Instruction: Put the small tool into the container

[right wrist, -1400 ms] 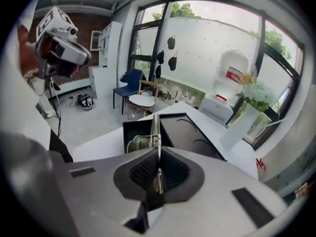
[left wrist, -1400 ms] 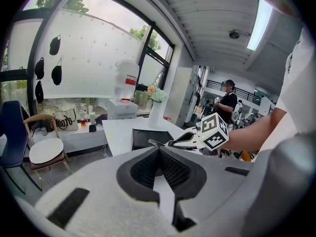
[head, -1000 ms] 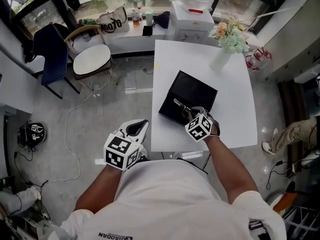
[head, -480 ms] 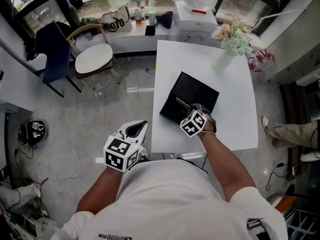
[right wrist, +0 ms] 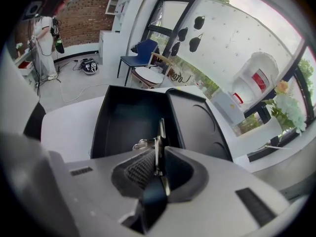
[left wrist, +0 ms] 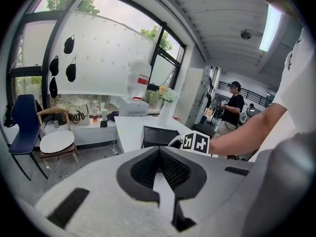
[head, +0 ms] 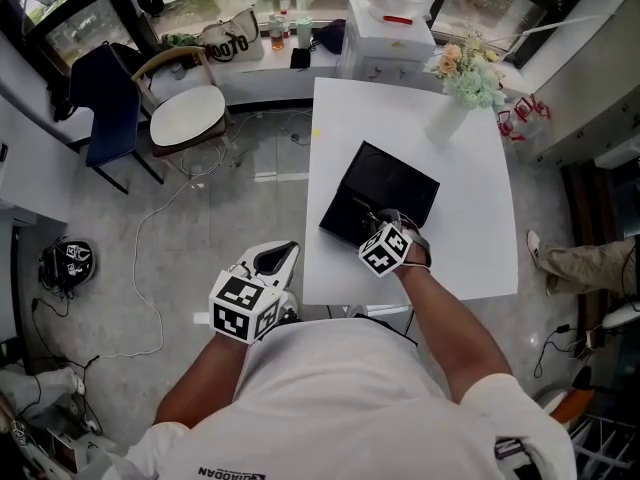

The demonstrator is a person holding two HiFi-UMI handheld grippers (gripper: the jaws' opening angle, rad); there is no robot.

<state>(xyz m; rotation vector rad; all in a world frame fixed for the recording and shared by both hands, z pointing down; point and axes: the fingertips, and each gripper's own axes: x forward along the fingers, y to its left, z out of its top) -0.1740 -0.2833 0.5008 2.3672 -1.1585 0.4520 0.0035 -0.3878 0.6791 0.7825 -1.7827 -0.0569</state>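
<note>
A black container (head: 385, 180) lies open on the white table (head: 400, 118); the right gripper view shows its deep tray (right wrist: 123, 120) beside the flat lid (right wrist: 200, 127). My right gripper (head: 377, 224) hangs over the tray's near edge, pointing steeply down. A thin metal tool (right wrist: 159, 135) stands upright between its jaws. The jaws have just been opening, and a dark gap shows beside the tool. My left gripper (head: 272, 260) hovers off the table's left side above the floor, jaws slightly apart and empty (left wrist: 160, 181).
A white vase of flowers (head: 455, 88) stands at the table's far right corner. A round white chair (head: 185, 118) and a blue chair (head: 105, 108) stand on the floor to the left. Cables trail across the floor. A person's legs (head: 580, 263) are at the right.
My right gripper has sunk a little toward the container's tray, carrying the tool lower. The left gripper has stayed where it was.
</note>
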